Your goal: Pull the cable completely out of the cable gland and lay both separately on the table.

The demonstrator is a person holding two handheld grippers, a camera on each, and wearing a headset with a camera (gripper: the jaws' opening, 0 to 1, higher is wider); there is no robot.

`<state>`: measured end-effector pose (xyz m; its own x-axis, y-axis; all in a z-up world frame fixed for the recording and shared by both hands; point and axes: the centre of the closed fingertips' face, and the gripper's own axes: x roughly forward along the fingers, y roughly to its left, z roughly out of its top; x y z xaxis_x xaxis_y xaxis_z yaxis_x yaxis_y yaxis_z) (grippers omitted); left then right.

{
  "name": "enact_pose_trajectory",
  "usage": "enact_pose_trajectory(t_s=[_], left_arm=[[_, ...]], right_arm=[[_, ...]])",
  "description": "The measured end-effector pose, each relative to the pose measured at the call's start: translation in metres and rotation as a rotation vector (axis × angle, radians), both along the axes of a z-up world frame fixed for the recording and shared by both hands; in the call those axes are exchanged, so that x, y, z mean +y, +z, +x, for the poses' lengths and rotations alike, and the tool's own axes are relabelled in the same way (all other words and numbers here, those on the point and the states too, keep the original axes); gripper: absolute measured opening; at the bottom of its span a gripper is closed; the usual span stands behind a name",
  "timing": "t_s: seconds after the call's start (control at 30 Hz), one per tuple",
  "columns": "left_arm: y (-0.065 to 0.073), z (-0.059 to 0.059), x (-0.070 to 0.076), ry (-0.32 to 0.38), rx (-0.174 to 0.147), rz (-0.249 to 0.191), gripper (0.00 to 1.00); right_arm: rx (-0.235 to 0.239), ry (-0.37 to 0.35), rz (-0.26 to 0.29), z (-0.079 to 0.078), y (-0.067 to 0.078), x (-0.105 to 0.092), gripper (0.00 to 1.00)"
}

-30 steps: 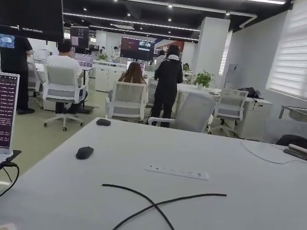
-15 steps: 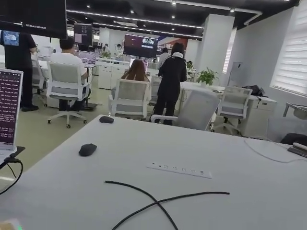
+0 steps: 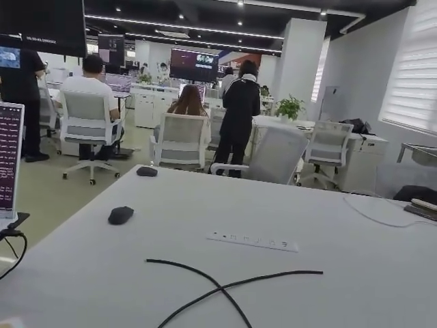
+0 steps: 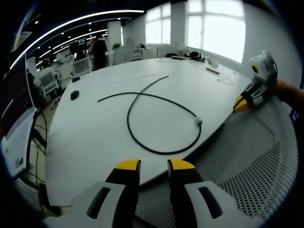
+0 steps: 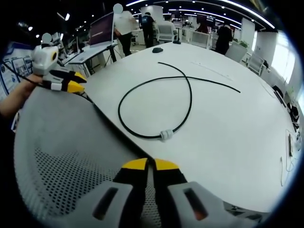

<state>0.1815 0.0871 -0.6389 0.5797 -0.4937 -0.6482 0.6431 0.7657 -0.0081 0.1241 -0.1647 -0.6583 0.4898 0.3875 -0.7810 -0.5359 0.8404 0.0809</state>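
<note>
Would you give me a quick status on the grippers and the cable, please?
Left gripper slightly open, right gripper shut, both empty. Cable looped on the table, cable gland threaded on it. Mesh chair back under both grippers.

The right gripper [image 5: 151, 165] rises from the bottom, its yellow-tipped black jaws closed together with nothing between them, just before a grey perforated mesh chair back [image 5: 66, 161]. Beyond lies a thin black cable [image 5: 142, 85], looped and crossing itself on the white tabletop [image 5: 228, 123] and threaded through a small pale grey cable gland [image 5: 166, 135]. At upper left, a hand [image 5: 19, 97] holds the left gripper [image 5: 80, 81].
</note>
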Motion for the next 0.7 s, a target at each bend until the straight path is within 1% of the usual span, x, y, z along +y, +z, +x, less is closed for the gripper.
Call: enact_pose_trajectory(t_s=[0.23, 0.43, 0.47, 0.53, 0.6, 0.67, 0.7], left_arm=[[-0.0006, -0.0001, 0.0000, 0.000, 0.004, 0.000, 0.26], [-0.0015, -0.0009, -0.0006, -0.008, 0.012, 0.011, 0.29], [-0.0010, -0.0002, -0.0003, -0.006, 0.008, 0.011, 0.29], [0.0004, 0.0013, -0.0004, -0.010, -0.002, 0.021, 0.30], [0.0002, 0.0018, -0.0002, -0.016, 0.003, 0.040, 0.32], [0.0024, 0.0033, 0.0005, -0.023, -0.011, 0.068, 0.33], [0.0050, 0.0036, -0.0016, -0.038, -0.017, 0.088, 0.33]], right_arm=[[-0.005, -0.003, -0.011, 0.0013, -0.0003, -0.0018, 0.06], [-0.013, -0.023, -0.018, 0.0037, -0.0003, -0.0054, 0.13], [-0.016, -0.028, -0.020, 0.0044, -0.0001, -0.0062, 0.15], [-0.020, -0.035, -0.024, 0.0062, 0.0001, -0.0078, 0.18], [-0.022, -0.039, -0.023, 0.0069, 0.0000, -0.0080, 0.19], [-0.024, -0.042, -0.021, 0.0076, -0.0001, -0.0083, 0.20], [-0.025, -0.047, -0.020, 0.0078, -0.0002, -0.0089, 0.20]])
